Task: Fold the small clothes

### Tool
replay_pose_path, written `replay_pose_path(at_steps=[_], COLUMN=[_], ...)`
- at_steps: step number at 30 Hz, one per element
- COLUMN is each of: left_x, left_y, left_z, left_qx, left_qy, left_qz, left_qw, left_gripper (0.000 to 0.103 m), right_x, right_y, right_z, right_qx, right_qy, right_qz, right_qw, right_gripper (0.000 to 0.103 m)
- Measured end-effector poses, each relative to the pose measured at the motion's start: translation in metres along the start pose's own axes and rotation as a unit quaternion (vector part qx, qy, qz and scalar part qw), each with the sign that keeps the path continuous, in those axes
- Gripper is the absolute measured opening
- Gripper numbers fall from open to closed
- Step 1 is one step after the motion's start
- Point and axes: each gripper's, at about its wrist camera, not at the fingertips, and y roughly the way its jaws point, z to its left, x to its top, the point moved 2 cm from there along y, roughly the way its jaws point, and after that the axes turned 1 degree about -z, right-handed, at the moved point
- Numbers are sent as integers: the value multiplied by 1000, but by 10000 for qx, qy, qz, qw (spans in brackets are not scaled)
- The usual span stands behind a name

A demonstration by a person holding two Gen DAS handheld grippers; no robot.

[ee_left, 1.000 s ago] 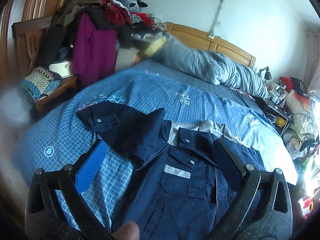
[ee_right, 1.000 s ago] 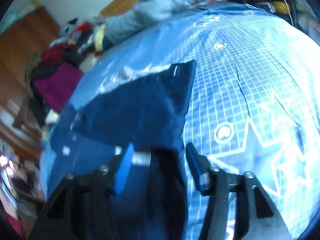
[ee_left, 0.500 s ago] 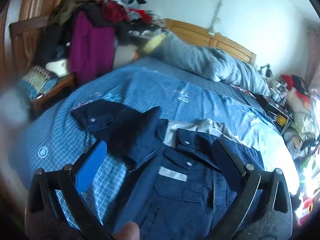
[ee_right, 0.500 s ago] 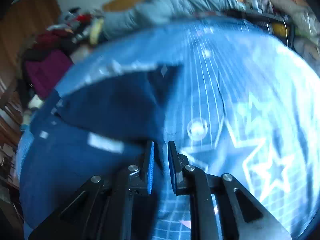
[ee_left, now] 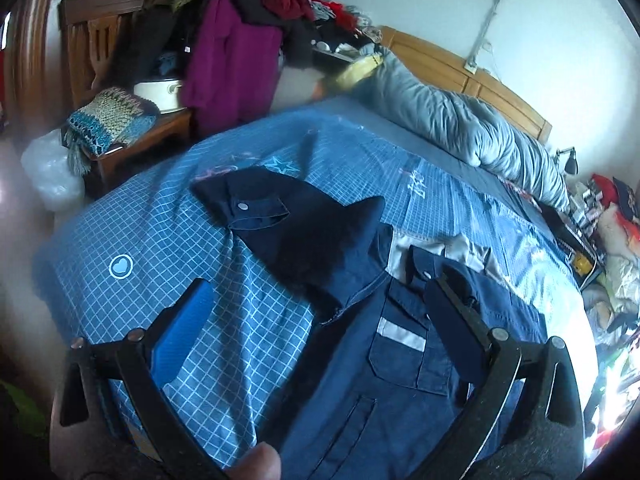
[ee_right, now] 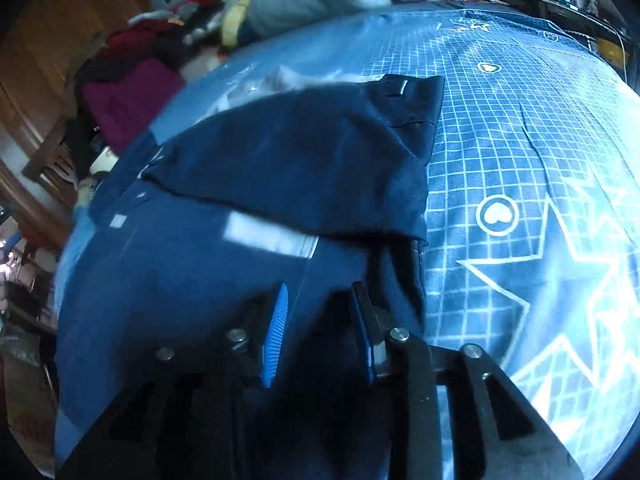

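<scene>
The shirt (ee_left: 400,360) lies on the bed (ee_left: 160,240), one sleeve (ee_right: 320,160) folded across (navy on blue). The left gripper (ee_left: 320,312) gapes wide, empty. The right gripper (ee_right: 320,312), partly open, has just been opening over the shirt, gripping nothing.

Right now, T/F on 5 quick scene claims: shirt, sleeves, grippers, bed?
1. The navy shirt lies on a blue checked sheet. True.
2. The left gripper is clamped on a sleeve. False: its jaws stand wide apart, empty, over the shirt's edge.
3. One sleeve is folded across the shirt's chest. True.
4. The right gripper is wide open over bare sheet. False: it is only part open, above shirt fabric; its jaws have just been opening.
5. The grey duvet covers the shirt. False: it is bunched at the headboard, apart from the shirt.
</scene>
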Motion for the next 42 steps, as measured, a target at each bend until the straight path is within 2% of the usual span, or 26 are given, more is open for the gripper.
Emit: replay_pose_path(at_steps=[4,5,7,10,13,16,18,20,23,24,25,27,29,31,33,35,37,40,42], left_x=[-2,-3,-7,-24,-57,-97,-121,-144,-172,-178,-184,-189,-188,-188,-194,-207,-216,-225,-235], left_y=[2,3,4,7,18,42,60,88,127,137,146,161,176,182,187,203,198,182,167], left_z=[-8,-12,-24,-73,-149,-233,-283,-328,-380,-392,-404,-423,-433,-443,-453,-462,-465,-458,-445], left_qx=[-138,-162,-247,-751,-1594,-2516,-2895,-3168,-3153,-3060,-2876,-2692,-2561,-2614,-2527,-2224,-2032,-2111,-2097], left_qy=[88,124,290,1044,1921,2485,2793,2872,3003,3118,3245,3317,3170,3029,3123,3294,3625,3816,4085], left_qz=[30,42,87,269,712,1195,1403,1758,2164,2177,2137,2149,2213,2288,2260,2511,2396,2502,2368], left_qw=[9999,9998,9992,9913,9657,9277,9047,8867,8738,8728,8754,8782,8860,8875,8875,8826,8774,8644,8562], left_gripper=[103,103,103,103,103,103,103,103,99,93,81,70,65,58,57,57,57,57,56], right_x=[41,53,77,104,122,132,137,141,141,141,139,136,135,133,133,130,130,131,131], right_y=[-38,-35,-16,25,39,50,65,71,78,78,86,92,95,96,96,96,96,99,99], right_z=[-18,-26,-46,-88,-110,-127,-134,-136,-142,-147,-147,-150,-151,-152,-151,-152,-151,-148,-148], right_qx=[159,159,-62,-95,25,341,653,949,1121,1179,1249,1381,1446,1504,1505,1493,1453,1446,1417], right_qy=[257,326,414,889,1011,1178,1353,1424,1394,1419,1443,1489,1482,1494,1478,1458,1425,1417,1392], right_qz=[-871,-902,-781,-256,-225,-193,-180,-65,-88,-134,-154,-180,-212,-237,-257,-264,-268,-284,-291], right_qw=[9957,9953,9961,9957,9946,9923,9885,9852,9838,9827,9815,9790,9781,9770,9772,9776,9787,9789,9796], right_gripper=[35,34,34,37,37,36,33,7,4,3,2,2,2,2,2,1,1,1,1])
